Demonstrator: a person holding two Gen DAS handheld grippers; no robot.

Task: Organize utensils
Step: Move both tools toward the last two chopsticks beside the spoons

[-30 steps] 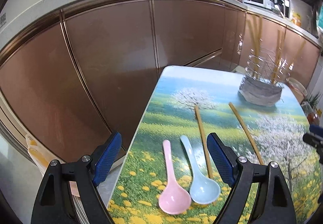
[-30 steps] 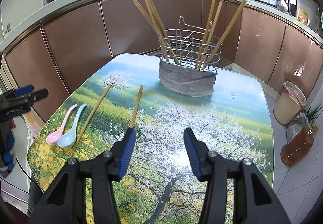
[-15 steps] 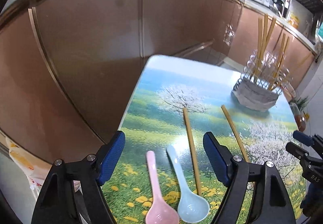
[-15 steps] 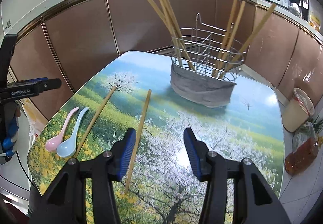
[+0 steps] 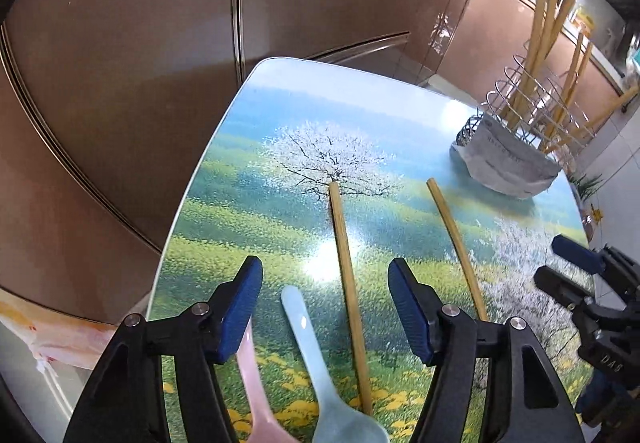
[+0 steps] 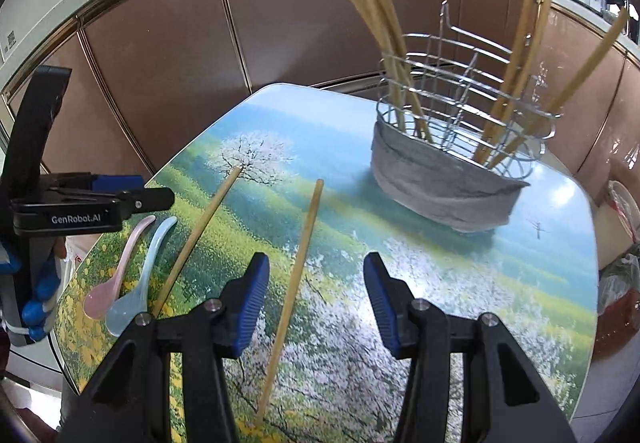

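The table (image 6: 460, 283) carries a wire basket (image 6: 448, 179) of chopsticks near its far right corner; the right wrist view shows it whole, the left wrist view clips it. Two chopsticks (image 5: 346, 283) (image 6: 294, 283) lie mid-table, with a pink spoon (image 6: 114, 275) and blue spoon (image 6: 138, 287) by the left edge, their bowls cut off in the left view. The left gripper (image 5: 324, 307) is closing above the blue spoon and one chopstick, gripping nothing; the right gripper (image 6: 314, 295) is half open, empty, above the other.
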